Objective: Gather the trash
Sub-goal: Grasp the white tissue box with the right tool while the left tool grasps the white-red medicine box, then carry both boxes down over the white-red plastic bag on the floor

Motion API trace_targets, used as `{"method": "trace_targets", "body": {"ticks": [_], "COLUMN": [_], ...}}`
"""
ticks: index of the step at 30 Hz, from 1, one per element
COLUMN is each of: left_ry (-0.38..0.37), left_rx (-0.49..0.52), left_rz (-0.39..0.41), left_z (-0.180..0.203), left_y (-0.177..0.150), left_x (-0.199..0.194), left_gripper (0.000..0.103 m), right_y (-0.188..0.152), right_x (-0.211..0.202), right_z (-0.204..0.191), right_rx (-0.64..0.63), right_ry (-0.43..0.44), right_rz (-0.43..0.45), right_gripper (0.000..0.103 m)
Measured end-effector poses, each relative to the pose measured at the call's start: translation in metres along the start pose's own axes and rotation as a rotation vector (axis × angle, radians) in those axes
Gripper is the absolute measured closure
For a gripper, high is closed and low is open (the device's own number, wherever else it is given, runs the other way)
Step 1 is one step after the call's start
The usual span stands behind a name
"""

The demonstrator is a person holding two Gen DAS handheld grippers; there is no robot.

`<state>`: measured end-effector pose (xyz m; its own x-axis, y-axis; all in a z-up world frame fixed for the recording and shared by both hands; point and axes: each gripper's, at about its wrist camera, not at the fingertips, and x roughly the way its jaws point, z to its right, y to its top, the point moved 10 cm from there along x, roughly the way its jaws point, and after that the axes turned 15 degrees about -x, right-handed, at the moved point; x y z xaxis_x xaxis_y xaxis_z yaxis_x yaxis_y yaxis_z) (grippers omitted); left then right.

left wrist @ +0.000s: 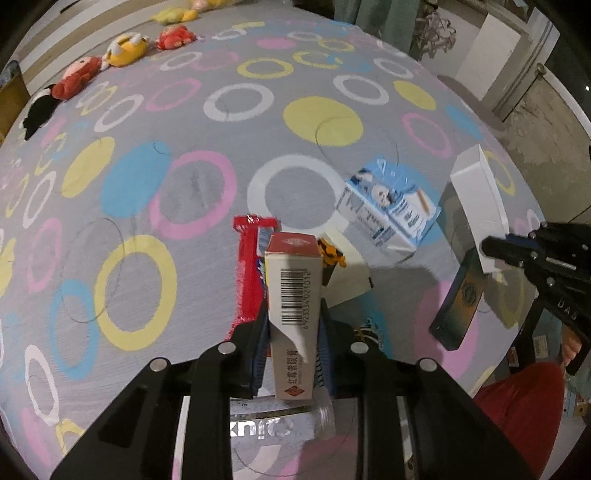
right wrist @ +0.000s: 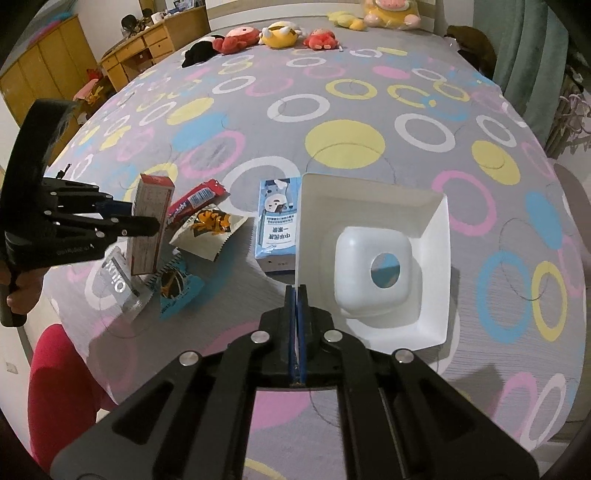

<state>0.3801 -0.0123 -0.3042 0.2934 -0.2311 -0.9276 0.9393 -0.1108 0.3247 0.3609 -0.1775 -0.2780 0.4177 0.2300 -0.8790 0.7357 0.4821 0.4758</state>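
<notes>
My left hand-held gripper [left wrist: 291, 332] squeezes a small medicine box [left wrist: 293, 314], lifted above the bed [left wrist: 147, 147] near its front edge. It is light, stiff cardboard; I hold its long sides. My right hand-held gripper [right wrist: 297, 295] pinches the thin white tray [right wrist: 432, 266] wall.

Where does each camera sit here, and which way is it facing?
Left wrist: on the left hand-held gripper, looking steeply down at the ring-patterned grey bedspread; its jaws clamp a red-and-white barcoded carton.
Right wrist: on the right hand-held gripper, facing down along the bed toward plush toys; its shut jaws pinch a white moulded plastic tray; a hand and red sleeve show.
Shared: the blue-and-white box, both grippers.
</notes>
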Motion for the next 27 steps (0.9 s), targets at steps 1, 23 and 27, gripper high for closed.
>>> {"method": "trace_targets", "body": {"ticks": [1,23,27], "left_ry": [-0.004,-0.014,-0.021], "left_rx": [-0.005,0.05,0.064], "left_rz": [0.005,0.158,0.165], "left_z": [0.0,0.048,0.059], "left_y": [0.002,-0.07,-0.089], "left_x": [-0.005,-0.142,-0.154], "left_gripper": [0.079,0.079,0.079], "right_y": [0.002,0.002,-0.01], "right_x": [-0.004,-0.146,-0.163], "right_z": [0.0,-0.075,-0.095], "right_rx": [0.0,-0.065,-0.087], "right_ry": [-0.002,-0.053,-0.055], "right_rz": [0.005,0.142,0.152], "right_gripper": [0.1,0.101,0.101]}}
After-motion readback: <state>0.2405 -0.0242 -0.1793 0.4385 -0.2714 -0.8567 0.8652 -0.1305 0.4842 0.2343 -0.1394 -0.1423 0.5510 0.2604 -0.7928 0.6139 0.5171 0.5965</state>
